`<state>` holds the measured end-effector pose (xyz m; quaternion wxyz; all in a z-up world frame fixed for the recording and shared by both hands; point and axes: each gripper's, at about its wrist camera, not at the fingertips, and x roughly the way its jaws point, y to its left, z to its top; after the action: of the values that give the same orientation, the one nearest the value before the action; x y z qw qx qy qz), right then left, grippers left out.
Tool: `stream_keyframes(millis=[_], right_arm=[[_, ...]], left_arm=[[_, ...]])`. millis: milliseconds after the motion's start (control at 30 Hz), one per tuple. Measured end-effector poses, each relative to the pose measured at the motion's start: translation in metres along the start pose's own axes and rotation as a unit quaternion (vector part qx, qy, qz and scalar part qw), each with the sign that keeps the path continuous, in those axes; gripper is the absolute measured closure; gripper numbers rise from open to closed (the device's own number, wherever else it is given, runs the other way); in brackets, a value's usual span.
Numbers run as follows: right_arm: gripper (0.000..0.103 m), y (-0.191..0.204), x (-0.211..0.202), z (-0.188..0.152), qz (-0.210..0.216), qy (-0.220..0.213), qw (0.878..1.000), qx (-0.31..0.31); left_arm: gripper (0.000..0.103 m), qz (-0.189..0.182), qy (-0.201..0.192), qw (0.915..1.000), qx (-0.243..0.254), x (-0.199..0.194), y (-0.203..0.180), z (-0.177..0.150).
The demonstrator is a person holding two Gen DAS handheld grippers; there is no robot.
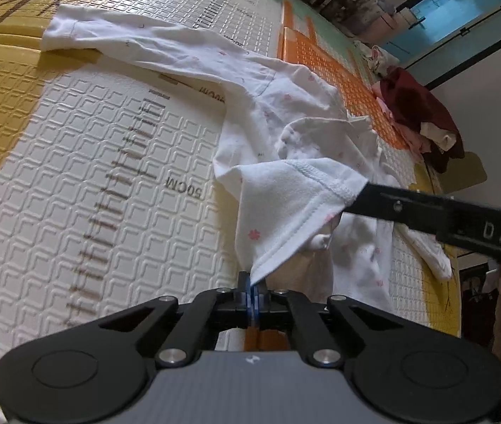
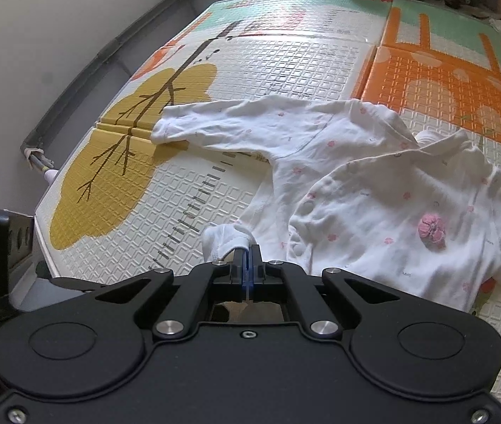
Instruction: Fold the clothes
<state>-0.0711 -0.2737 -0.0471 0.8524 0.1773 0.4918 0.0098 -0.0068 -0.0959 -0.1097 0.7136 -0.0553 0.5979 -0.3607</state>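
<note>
Two hand-held grippers, jaws closed, each pinched the hem of a white baby romper (image 2: pixel 374 190) above a foam play mat (image 1: pixel 73 183). The left gripper (image 1: pixel 252 284) held one stitched corner of the hem; the right gripper (image 2: pixel 246 249), whose black finger reached in from the right of the left wrist view, clamped another bunched bit of the same edge. Between the two, the lower part of the garment hung lifted and slack, while its body, dotted with pink flowers and a pink rosette (image 2: pixel 431 234), lay crumpled on the mat beyond.

Folding appeared barely begun: no crease was set, the front was rumpled, and one long sleeve (image 1: pixel 84 30) stretched flat toward the far left over the mat's yellow tree print.

To the left, bare mat offered wide room for spreading. To the far right, a heap of dark red and pink clothes (image 1: pixel 423 113) sat close to the mat's edge.
</note>
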Motion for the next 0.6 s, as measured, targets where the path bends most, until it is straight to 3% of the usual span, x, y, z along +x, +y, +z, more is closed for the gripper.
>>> stream_keyframes(millis=[267,433,600], right_arm=[[0.102,0.006,-0.001,-0.001,0.028,0.014,0.999,-0.019],[0.102,0.008,0.009,-0.008,0.040,0.047,0.998,-0.034],[0.096,0.008,0.016,-0.015,0.058,0.082,0.994,-0.037]], left_arm=[[0.102,0.006,0.019,0.9995,-0.025,-0.008,0.005,-0.012],[0.102,0.008,0.038,0.9975,-0.059,-0.003,0.014,-0.017],[0.102,0.010,0.037,0.9967,-0.071,-0.001,0.015,-0.016]])
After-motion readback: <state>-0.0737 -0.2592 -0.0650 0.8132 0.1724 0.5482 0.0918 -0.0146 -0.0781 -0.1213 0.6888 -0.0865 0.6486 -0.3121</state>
